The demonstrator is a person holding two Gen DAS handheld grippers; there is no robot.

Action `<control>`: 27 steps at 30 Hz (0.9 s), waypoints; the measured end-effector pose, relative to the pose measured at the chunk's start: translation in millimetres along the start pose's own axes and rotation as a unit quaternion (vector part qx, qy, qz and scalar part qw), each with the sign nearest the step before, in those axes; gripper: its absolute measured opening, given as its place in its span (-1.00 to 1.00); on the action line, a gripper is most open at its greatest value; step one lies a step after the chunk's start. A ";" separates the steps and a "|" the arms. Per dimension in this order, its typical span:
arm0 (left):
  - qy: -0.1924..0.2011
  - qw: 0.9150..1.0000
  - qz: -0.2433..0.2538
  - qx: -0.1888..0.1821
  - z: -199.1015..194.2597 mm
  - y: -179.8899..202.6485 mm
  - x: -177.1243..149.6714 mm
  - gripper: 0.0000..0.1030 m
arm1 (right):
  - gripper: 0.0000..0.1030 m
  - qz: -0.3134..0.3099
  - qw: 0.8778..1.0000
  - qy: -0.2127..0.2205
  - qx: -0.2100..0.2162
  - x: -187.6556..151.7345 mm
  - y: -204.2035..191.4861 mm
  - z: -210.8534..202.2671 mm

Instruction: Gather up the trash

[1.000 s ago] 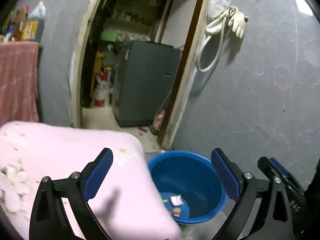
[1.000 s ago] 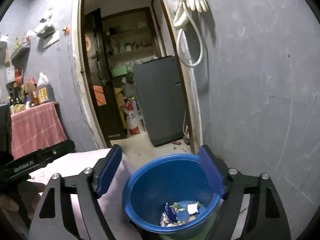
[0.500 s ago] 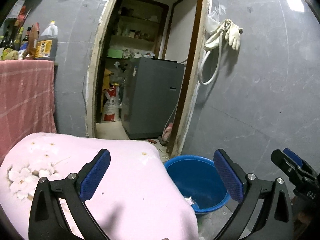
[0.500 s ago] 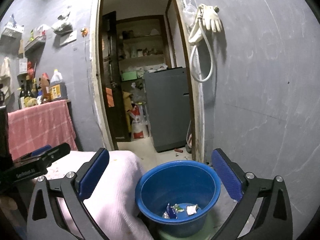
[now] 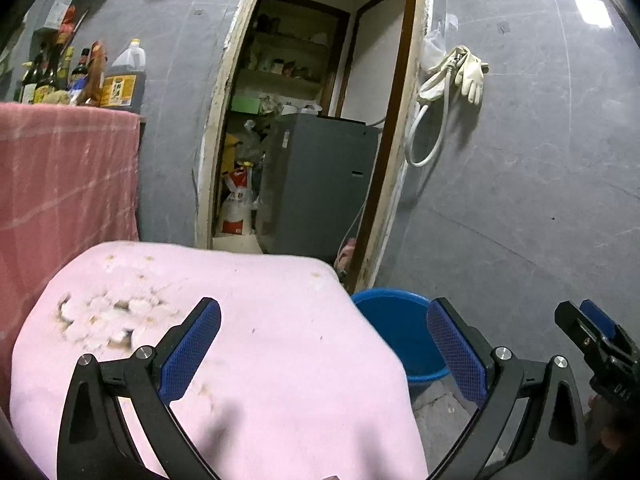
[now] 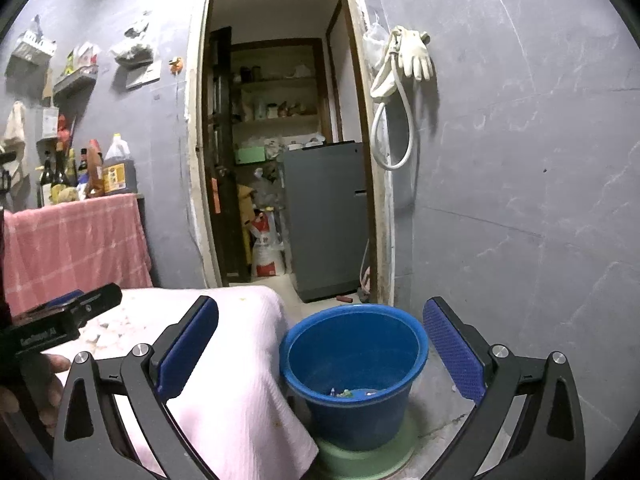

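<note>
Beside pink cloth (image 6: 240, 360), blue bucket (image 6: 356, 364) holds scraps; left tongs (image 5: 320, 354), right tongs (image 6: 320, 354) wide, empty.

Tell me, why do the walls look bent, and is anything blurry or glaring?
Left wrist view: the lens bows the door frame, the bottles at the edge are soft, a lamp glare sits on the wall, and the tool shadows the pink cloth. Right wrist view: sharper, corners black, the bucket inside dim.
</note>
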State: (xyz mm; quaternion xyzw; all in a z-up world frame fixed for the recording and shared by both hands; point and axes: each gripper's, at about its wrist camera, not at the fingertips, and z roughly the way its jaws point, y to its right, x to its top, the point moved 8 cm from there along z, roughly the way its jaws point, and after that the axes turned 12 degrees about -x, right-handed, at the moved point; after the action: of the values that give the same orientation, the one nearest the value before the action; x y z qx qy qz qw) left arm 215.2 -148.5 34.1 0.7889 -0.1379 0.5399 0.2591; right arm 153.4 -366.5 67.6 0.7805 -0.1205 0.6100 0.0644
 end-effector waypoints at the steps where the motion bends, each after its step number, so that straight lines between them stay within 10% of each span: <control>1: 0.000 1.000 -0.001 0.001 -4.5 -0.3 -2.7 0.96 | 1.00 0.001 1.000 0.000 0.000 -2.3 -1.1 -4.9; 27: 0.020 0.997 0.050 0.064 -84.3 -8.6 -80.4 0.96 | 1.00 -0.021 1.000 0.013 0.004 -62.8 -32.6 -64.8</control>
State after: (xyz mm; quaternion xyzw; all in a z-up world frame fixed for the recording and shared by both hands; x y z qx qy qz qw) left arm 123.2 -99.3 -18.5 0.7849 -0.1368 0.5756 0.1838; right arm 87.1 -312.2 24.4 0.7751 -0.1007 0.6191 0.0759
